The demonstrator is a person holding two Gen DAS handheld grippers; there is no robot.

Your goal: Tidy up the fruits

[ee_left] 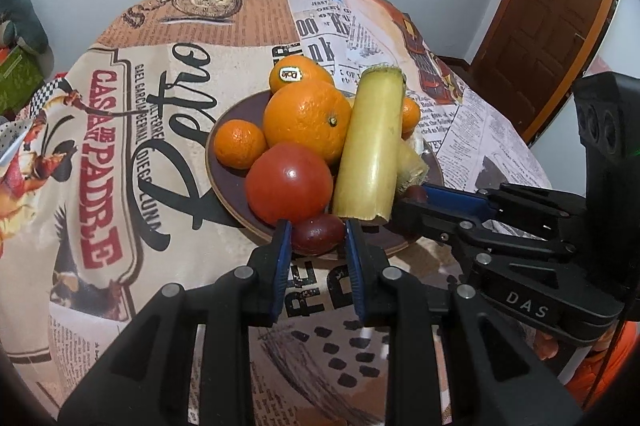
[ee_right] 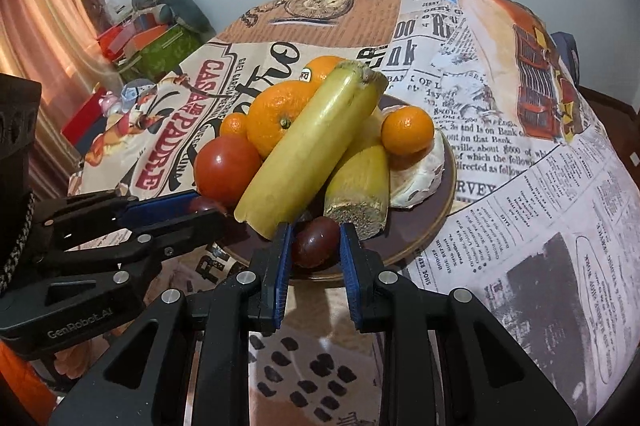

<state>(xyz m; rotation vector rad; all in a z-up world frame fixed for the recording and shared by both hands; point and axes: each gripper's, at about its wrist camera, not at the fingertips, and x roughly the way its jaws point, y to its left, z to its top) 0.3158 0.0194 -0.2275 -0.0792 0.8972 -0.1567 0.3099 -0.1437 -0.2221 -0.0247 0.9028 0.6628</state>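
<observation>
Both clamped on small dark red grapes at the near edge of the round brown plate [ee_left: 224, 186] on the printed newspaper tablecloth [ee_left: 120, 186]: left gripper [ee_left: 316, 238] on one grape [ee_left: 318, 236], right gripper [ee_right: 314, 242] on another grape [ee_right: 314, 240]. Could easily squish or pop loose if squeezed harder or yanked. Also sitting right under the leaning pale yellow cut cane stalk [ee_right: 304, 146] beside the shiny red tomato [ee_left: 288, 182], so might bump it and send the pile rolling off
</observation>
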